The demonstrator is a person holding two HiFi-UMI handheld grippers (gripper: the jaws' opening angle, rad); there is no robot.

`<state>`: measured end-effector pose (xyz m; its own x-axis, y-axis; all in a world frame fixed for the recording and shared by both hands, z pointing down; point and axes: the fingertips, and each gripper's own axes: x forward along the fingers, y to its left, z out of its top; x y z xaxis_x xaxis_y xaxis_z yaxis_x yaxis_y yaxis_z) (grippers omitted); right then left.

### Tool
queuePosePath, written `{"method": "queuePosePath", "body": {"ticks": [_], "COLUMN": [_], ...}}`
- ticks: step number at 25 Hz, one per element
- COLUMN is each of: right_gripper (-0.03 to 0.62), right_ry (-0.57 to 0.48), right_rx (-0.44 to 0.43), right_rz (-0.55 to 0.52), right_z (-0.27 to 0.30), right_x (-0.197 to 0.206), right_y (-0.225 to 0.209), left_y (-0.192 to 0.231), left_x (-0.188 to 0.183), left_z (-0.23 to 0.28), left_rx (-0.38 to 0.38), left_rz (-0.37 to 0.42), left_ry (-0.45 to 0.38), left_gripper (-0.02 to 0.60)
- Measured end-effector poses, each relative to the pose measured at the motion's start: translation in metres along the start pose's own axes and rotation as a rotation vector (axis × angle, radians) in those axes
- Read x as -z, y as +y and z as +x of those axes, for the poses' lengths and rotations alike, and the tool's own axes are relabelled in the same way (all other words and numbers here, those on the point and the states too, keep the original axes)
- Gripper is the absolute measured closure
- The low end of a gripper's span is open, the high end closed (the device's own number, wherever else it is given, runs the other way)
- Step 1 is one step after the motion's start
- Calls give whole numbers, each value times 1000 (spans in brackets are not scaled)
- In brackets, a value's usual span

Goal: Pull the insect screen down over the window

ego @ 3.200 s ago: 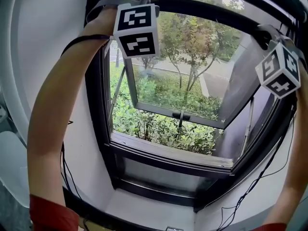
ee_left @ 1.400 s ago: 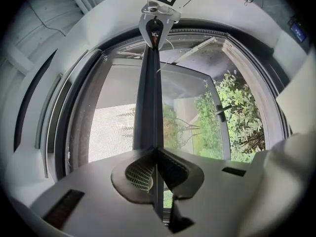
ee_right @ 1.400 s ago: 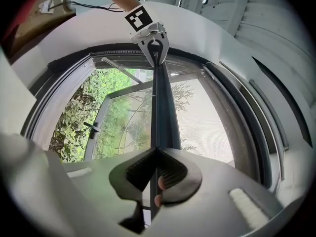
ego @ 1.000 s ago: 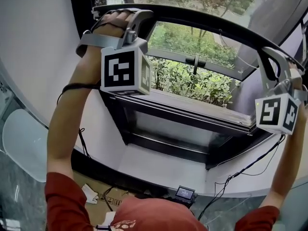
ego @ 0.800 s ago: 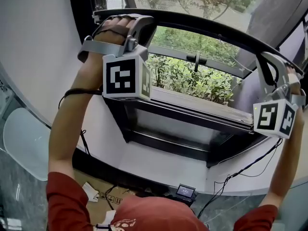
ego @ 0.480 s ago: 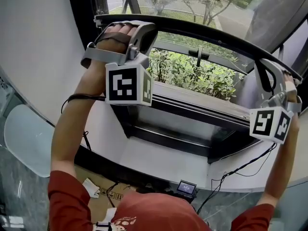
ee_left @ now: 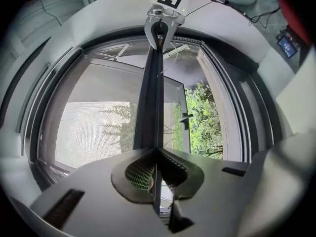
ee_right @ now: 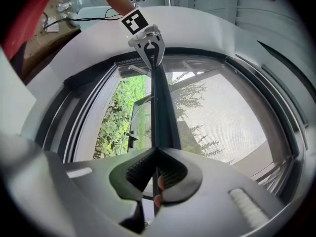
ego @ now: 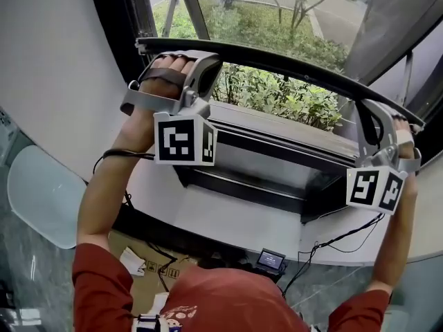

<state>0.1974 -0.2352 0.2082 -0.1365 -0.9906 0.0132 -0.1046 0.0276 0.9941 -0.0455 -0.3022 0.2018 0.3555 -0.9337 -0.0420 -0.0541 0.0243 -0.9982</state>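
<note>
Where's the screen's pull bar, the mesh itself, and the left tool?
pull bar (ego: 291, 66), head view, middle of the dark bar.
mesh (ee_left: 89, 132), left gripper view, grey weave left of the bar.
left tool (ee_left: 157, 154), left gripper view, between its tips clamped on the bar.

Bar: a slim dark rail that is lying across the opening, its right end sitting a little lower in the head view; in both gripper views it is running edge-on through the middle. Screen: a fine grey mesh that is hanging taut down to the bar and covering the upper part of the opening; trees are showing through it. Window: a dark frame; the strip below the bar is standing uncovered, with green shrubs showing clear; the glazed sash is standing swung outward.
</note>
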Motion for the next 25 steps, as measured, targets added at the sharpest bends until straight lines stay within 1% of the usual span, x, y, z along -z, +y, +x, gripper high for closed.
{"method": "queuePosePath", "body": {"ticks": [12, 21, 25], "right_gripper": [569, 569, 569], "right_ry": [27, 36, 46], "right_rx": [-85, -123, -159], "right_rz": [46, 70, 79], "right_z": [7, 4, 4], "right_x": [9, 9, 10], "right_y": [66, 88, 102], "left_y": [-67, -90, -103], "left_x": [4, 6, 6], "left_z": [2, -2, -3], "left_rx": [86, 112, 139], "left_rz": [-34, -62, -65], "left_ry": [9, 15, 18], "left_gripper": [558, 557, 558]}}
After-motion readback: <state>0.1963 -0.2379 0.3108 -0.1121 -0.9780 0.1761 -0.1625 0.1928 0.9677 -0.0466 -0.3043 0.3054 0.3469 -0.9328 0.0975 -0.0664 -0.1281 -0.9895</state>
